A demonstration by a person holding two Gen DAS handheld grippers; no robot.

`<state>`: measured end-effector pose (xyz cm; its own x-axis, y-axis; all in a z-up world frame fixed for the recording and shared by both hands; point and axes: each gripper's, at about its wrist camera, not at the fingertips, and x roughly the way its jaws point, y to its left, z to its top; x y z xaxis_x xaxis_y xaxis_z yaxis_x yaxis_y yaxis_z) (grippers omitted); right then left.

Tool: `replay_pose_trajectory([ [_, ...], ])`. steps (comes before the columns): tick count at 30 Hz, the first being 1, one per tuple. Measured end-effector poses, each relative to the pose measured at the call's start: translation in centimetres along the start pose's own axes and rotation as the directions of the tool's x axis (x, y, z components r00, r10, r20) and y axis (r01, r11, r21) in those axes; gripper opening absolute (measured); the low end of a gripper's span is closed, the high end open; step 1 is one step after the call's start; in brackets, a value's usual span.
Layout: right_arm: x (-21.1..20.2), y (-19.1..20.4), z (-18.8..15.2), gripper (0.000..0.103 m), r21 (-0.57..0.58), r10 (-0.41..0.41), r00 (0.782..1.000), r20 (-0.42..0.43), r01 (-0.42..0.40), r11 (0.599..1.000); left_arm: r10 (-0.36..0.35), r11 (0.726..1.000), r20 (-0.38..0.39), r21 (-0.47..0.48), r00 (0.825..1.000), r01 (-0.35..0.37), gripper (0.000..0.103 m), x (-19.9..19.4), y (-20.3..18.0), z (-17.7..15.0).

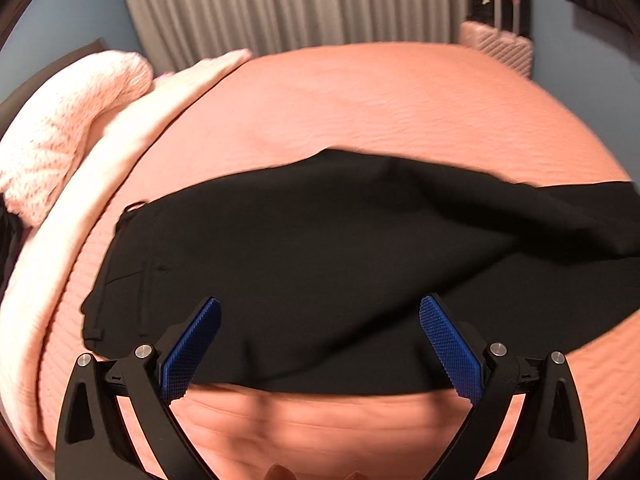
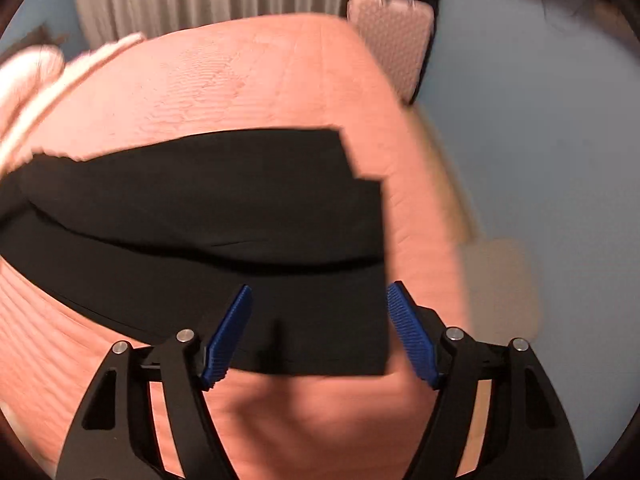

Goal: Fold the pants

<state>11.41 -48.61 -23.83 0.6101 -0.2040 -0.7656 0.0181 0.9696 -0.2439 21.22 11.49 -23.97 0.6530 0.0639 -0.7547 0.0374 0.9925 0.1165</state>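
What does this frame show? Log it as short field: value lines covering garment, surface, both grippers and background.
garment: black pants spread flat, legs overlapped, waistband at left, hems staggered at right
surface: salmon-pink bedspread
left gripper: open, over the near edge at the waist end, nothing held
right gripper: open, over the hem end, nothing held
background: pale blanket, pink suitcase, grey curtain
fold status: not yet folded across

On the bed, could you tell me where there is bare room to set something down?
Bare bedspread lies beyond the black pants, toward the curtain, and in a strip before them. The left edge is crowded with pillows.
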Motion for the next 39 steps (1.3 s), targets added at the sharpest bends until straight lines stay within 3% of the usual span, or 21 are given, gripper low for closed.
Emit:
replay_pose_trajectory([
  [3, 1.4, 2.2, 1.6, 0.069, -0.251, 0.021, 0.999, 0.033, -0.012, 0.968, -0.058, 0.998, 0.005, -0.006, 0.998, 0.058, 0.098, -1.6, -2.6, 0.0],
  [7, 4.5, 4.2, 3.2, 0.068, -0.426, 0.153, 0.988, -0.036, -0.154, 0.891, -0.081, 0.997, 0.001, -0.011, 0.997, 0.081, 0.098, -2.3, -5.2, 0.3],
  [10, 6.6, 4.9, 4.5, 0.041, -0.406, 0.255, 0.962, -0.096, -0.272, 0.873, -0.076, 0.997, 0.002, -0.012, 0.997, 0.076, 0.098, -2.7, -6.7, 0.6],
  [11, 6.4, 4.7, 5.1, 0.015, -0.393, 0.27, 0.956, -0.111, -0.292, 0.872, -0.068, 0.998, -0.003, -0.006, 0.998, 0.068, 0.098, -2.8, -7.1, 0.7],
  [12, 6.2, 4.7, 5.7, 0.008, -0.392, 0.267, 0.957, -0.117, -0.291, 0.872, -0.065, 0.998, -0.004, -0.002, 0.998, 0.065, 0.098, -2.8, -7.4, 0.9],
  [16, 0.4, 4.1, 8.2, 0.005, -0.411, 0.315, 0.947, -0.062, -0.312, 0.857, -0.033, 0.999, 0.014, -0.001, 0.999, 0.033, 0.098, -3.4, -7.3, 1.5],
  [21, -13.3, 3.9, 14.0, 0.004, -0.478, 0.395, 0.915, 0.087, -0.309, 0.822, -0.013, 0.999, 0.024, -0.037, 1.0, 0.014, 0.098, -4.4, -5.7, 2.1],
  [22, -13.5, 3.6, 14.8, 0.004, -0.472, 0.393, 0.915, 0.087, -0.309, 0.825, -0.003, 0.999, 0.027, -0.037, 1.0, 0.004, 0.098, -4.6, -5.5, 2.1],
  [23, -12.6, 3.0, 15.6, 0.004, -0.453, 0.362, 0.93, 0.063, -0.296, 0.841, 0.01, 0.999, 0.035, -0.037, 0.999, -0.009, 0.098, -4.9, -5.2, 2.1],
  [25, -6.2, 1.0, 16.0, 0.004, -0.369, 0.318, 0.946, -0.062, -0.318, 0.874, 0.022, 0.999, 0.04, -0.042, 0.999, -0.021, 0.098, -5.2, -4.6, 2.1],
  [26, -2.1, 0.4, 15.8, 0.004, -0.332, 0.308, 0.943, -0.128, -0.334, 0.882, 0.027, 0.999, 0.041, -0.048, 0.999, -0.025, 0.098, -5.2, -4.3, 2.0],
  [28, 5.8, -0.4, 13.2, 0.006, -0.276, 0.243, 0.947, -0.209, -0.296, 0.915, 0.029, 0.998, 0.03, -0.062, 0.999, -0.027, 0.098, -5.0, -3.6, 1.8],
  [30, 10.7, -1.1, 11.4, 0.059, -0.213, 0.128, 0.956, -0.265, -0.188, 0.959, 0.032, 0.997, 0.012, -0.067, 0.999, -0.031, 0.098, -4.5, -2.7, 1.5],
  [31, 11.7, -1.3, 10.9, 0.061, -0.184, 0.088, 0.964, -0.252, -0.137, 0.973, 0.041, 0.997, 0.002, -0.062, 0.999, -0.041, 0.098, -4.2, -2.4, 1.3],
  [34, 8.0, -0.6, 11.1, 0.059, -0.056, -0.047, 0.998, -0.039, 0.045, 0.997, 0.089, 0.995, -0.023, -0.049, 0.996, -0.09, 0.098, -3.0, -0.7, 1.0],
  [35, 6.2, -0.1, 11.1, 0.06, -0.034, -0.032, 0.999, 0.022, 0.033, 0.999, 0.098, 0.994, -0.038, -0.051, 0.994, -0.1, 0.098, -2.3, -0.1, 1.1],
  [36, 4.2, 0.5, 10.8, 0.069, -0.012, -0.032, 0.996, 0.081, 0.033, 0.999, 0.104, 0.993, -0.046, -0.057, 0.994, -0.107, 0.098, -1.7, 0.4, 1.1],
  [38, 0.9, 1.8, 9.7, 0.087, 0.009, -0.108, 0.981, 0.164, 0.108, 0.994, 0.075, 0.994, -0.05, -0.077, 0.996, -0.079, 0.098, -0.5, 0.8, 1.1],
  [39, 0.2, 2.1, 9.2, 0.088, 0.0, -0.152, 0.972, 0.177, 0.155, 0.988, 0.07, 0.994, -0.054, -0.081, 0.996, -0.074, 0.098, 0.3, 0.7, 1.1],
])
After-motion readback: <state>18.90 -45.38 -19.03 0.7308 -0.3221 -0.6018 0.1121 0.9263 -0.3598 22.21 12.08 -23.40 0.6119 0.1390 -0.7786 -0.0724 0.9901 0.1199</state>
